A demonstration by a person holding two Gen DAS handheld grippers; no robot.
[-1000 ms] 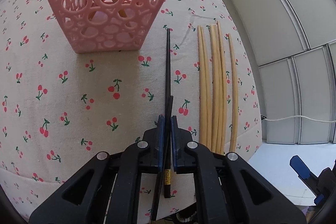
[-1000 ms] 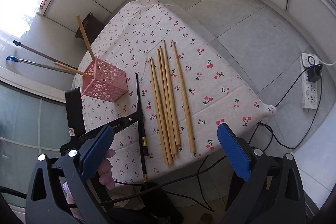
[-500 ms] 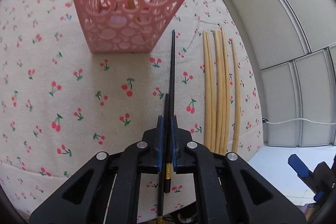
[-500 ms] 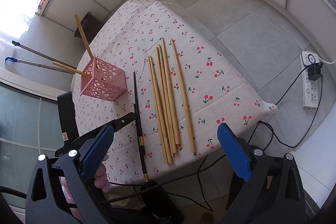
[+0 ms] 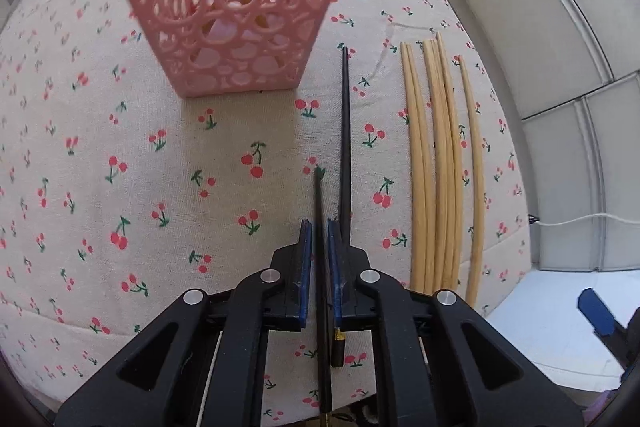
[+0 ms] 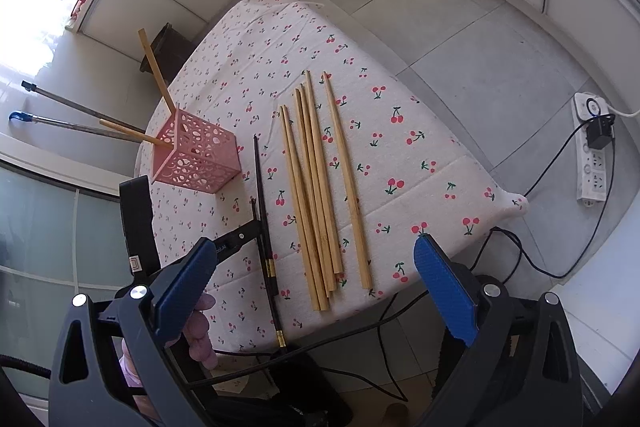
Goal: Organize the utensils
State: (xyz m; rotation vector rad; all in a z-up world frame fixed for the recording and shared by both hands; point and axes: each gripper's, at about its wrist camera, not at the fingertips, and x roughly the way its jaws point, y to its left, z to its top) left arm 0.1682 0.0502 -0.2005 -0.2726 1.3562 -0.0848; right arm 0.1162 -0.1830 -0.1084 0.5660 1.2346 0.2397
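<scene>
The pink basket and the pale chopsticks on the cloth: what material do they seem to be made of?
The pink basket looks like moulded plastic: uniform colour, smooth cut-out holes, slight sheen. The pale chopsticks look like bamboo or unpainted wood: matt tan surface with faint lengthwise grain; which of the two is unclear.

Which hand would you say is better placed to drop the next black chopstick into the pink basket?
Left. Its tongs already have a black chopstick between them, jaws opening slightly, just short of the pink basket. The right tongs hang open and empty off the table edge.
</scene>
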